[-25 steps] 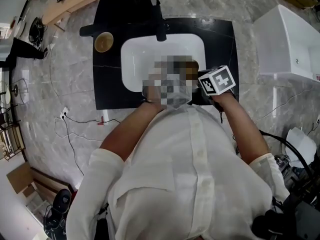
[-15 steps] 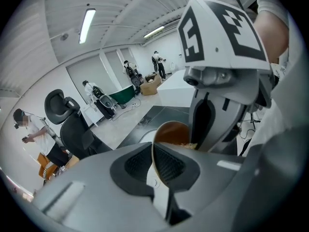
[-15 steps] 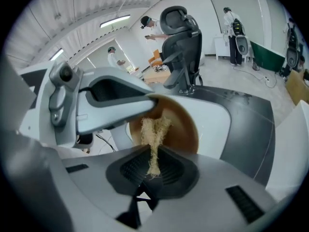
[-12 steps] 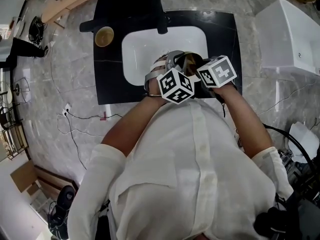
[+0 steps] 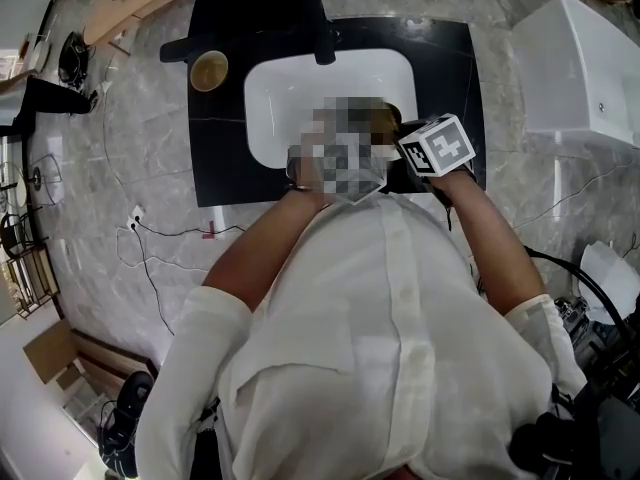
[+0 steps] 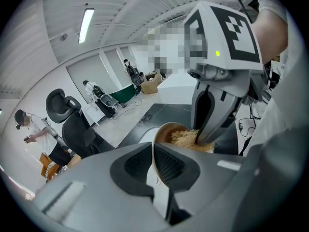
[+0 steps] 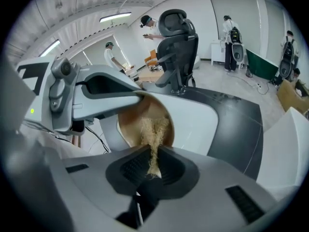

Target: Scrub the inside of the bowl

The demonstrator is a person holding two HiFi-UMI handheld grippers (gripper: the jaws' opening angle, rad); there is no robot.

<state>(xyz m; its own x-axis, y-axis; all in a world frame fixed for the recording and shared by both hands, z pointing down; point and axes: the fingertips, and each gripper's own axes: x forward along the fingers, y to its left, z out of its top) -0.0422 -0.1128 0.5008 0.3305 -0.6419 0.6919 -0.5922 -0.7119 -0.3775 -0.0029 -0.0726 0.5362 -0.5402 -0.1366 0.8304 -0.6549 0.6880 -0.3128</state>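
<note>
The brown bowl (image 7: 134, 123) stays over the front right corner of the white sink (image 5: 290, 98), as a moment ago. The left gripper (image 6: 153, 153) is clamped on its rim. The right gripper (image 7: 152, 164) pinches a straw-coloured scrubber (image 7: 155, 129) against the inside. The 2 grippers have barely shifted.

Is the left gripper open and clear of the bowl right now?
No, the left gripper has its jaws shut on the rim of the brown bowl, while the right gripper holds a fibrous scrubber inside it.
</note>
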